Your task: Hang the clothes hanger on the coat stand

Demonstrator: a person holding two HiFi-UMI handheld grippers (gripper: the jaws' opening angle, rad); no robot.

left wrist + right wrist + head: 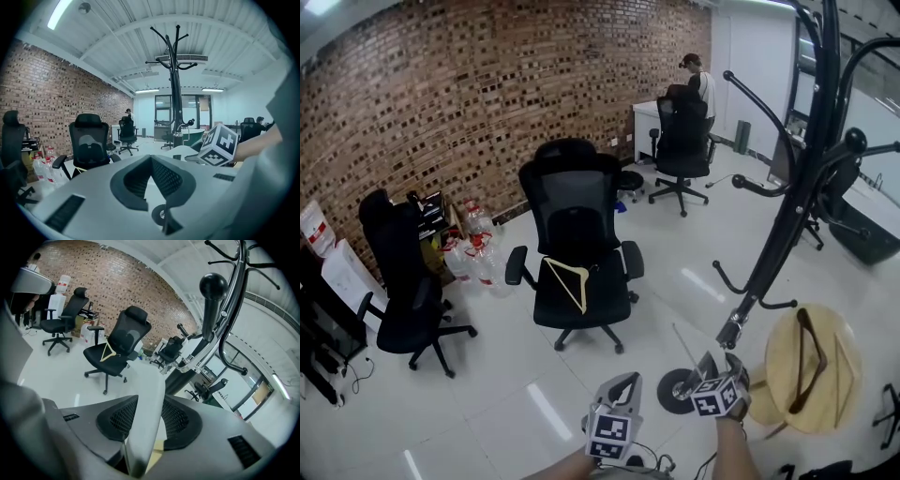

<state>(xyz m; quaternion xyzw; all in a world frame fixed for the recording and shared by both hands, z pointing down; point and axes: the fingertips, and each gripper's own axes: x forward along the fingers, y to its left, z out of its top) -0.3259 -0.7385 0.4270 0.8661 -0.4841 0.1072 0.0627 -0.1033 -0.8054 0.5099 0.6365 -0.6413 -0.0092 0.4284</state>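
Taking the coat stand (797,202) as my mark, the office chair (578,234) stands well to its left with the clothes hanger (567,283) lying on its seat. Further left again are the water bottles (473,251) and a second chair (405,281), near the brick wall (487,84). Just right of the stand's base is a round table (783,366) with another hanger (806,361) on it, far behind and left a person (701,86) stands beyond a third chair (682,141), and my right gripper (719,364) sits just before the base, a flat strip (146,394) between its jaws.

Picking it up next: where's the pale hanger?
Head view, left of centre: the pale hanger lies on the seat of the middle chair, left of the coat stand.
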